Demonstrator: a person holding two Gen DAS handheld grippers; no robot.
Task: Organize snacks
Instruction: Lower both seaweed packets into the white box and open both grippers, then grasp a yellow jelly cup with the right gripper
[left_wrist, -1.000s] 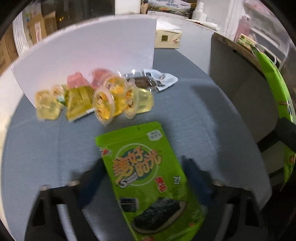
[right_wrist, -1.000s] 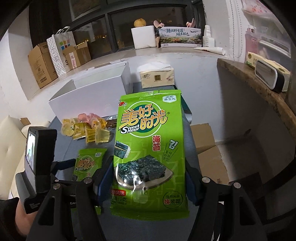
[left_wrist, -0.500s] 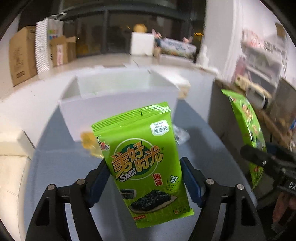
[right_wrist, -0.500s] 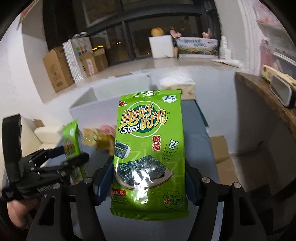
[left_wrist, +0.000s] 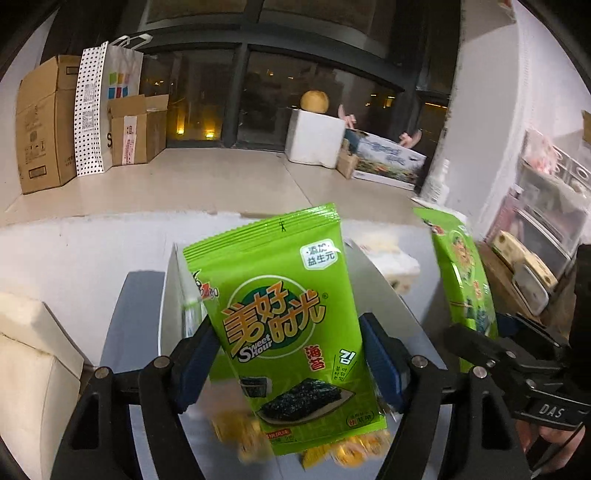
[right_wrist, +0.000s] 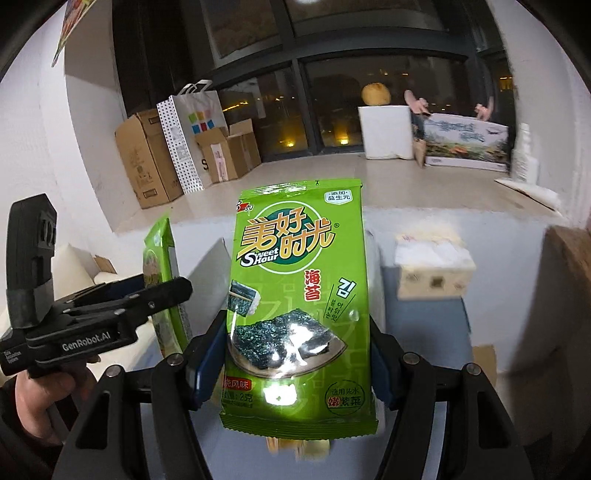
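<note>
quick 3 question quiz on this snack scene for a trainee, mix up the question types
1. True or false: each hand-held gripper holds a green seaweed packet.
2. What stands behind the left packet? A) white box B) glass bowl C) metal rack
3. Fill in: under both raised packets, blurred ______ snacks show.

Key
1. True: the left hand-held gripper grips one packet by its side edges, and the right hand-held gripper grips the right packet the same way.
2. A, the white box.
3. Yellow: the yellow snacks.
</note>
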